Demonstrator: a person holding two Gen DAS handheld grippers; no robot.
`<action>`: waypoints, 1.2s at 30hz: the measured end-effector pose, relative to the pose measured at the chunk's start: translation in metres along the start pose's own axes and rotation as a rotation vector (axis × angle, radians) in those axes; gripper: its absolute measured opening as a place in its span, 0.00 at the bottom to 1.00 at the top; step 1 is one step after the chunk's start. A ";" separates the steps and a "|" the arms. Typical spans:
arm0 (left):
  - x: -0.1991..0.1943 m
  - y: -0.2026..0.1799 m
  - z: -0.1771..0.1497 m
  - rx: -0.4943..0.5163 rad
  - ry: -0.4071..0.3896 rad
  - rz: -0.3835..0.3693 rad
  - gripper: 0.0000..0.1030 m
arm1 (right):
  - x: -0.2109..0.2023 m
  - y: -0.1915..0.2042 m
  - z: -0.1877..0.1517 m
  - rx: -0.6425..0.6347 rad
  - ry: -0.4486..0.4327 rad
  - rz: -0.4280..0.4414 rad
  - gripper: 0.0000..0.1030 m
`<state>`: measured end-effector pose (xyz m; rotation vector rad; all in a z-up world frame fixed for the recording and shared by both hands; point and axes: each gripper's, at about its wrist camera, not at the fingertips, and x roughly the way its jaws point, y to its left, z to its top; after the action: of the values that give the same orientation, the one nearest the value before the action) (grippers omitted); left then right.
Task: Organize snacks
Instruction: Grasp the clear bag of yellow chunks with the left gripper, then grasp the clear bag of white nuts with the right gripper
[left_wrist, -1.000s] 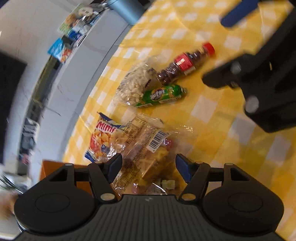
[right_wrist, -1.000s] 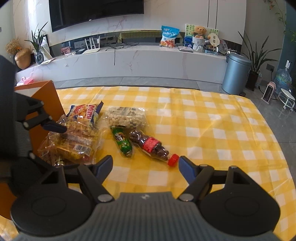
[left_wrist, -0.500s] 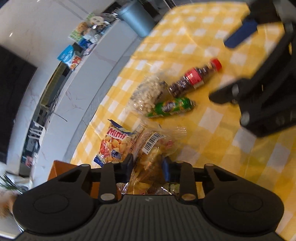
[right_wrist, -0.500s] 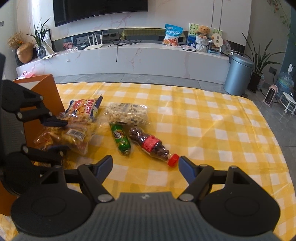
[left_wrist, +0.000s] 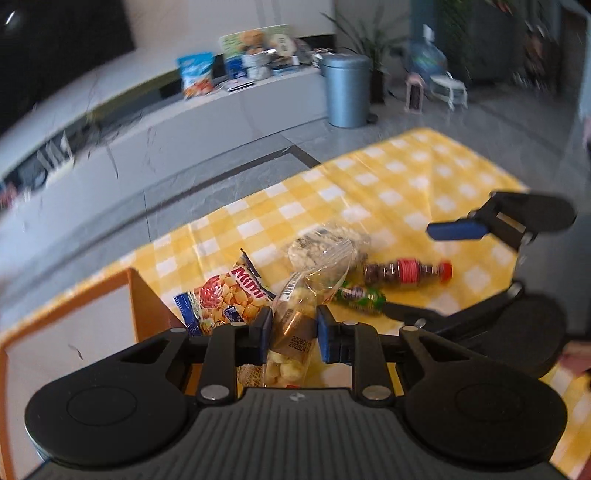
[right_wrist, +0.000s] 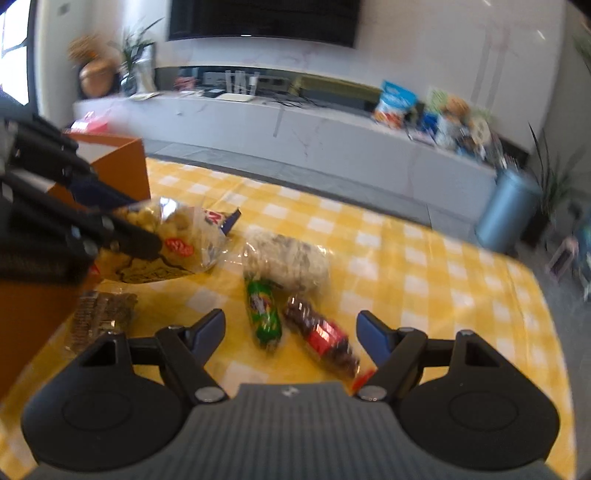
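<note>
A: Which step is running?

B: Judging by the grasp, the first pick. The left tool (left_wrist: 290, 330) is gripping a clear snack bag (left_wrist: 291, 325) between its blue pads, and the bag seems to be hanging clear of the tabletop (left_wrist: 424, 177). The orange box (left_wrist: 74, 325) is standing just to its left; likely the next move is carrying the bag over the rim and releasing it.

A: And further right?

B: The chips packet (left_wrist: 229, 299), nut bag (right_wrist: 286, 258), green tube (right_wrist: 263, 314) and red-capped bottle (right_wrist: 321, 339) are lying in front of the right tool (right_wrist: 290, 328), which is spread wide, holding nothing, hovering nearest the tube and bottle.
</note>
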<state>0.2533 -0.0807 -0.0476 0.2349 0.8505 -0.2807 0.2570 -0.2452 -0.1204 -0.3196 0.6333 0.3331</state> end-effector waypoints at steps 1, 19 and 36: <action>0.000 0.004 0.001 -0.027 -0.002 -0.001 0.27 | 0.004 0.001 0.002 -0.038 -0.009 -0.002 0.74; 0.009 0.038 0.005 -0.206 0.000 -0.021 0.27 | 0.086 0.034 0.038 -0.351 0.040 0.018 0.74; 0.001 0.035 -0.004 -0.245 -0.005 -0.045 0.27 | 0.060 0.010 0.041 -0.085 0.012 0.071 0.27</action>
<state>0.2628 -0.0468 -0.0476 -0.0134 0.8777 -0.2159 0.3198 -0.2086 -0.1284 -0.3812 0.6447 0.4267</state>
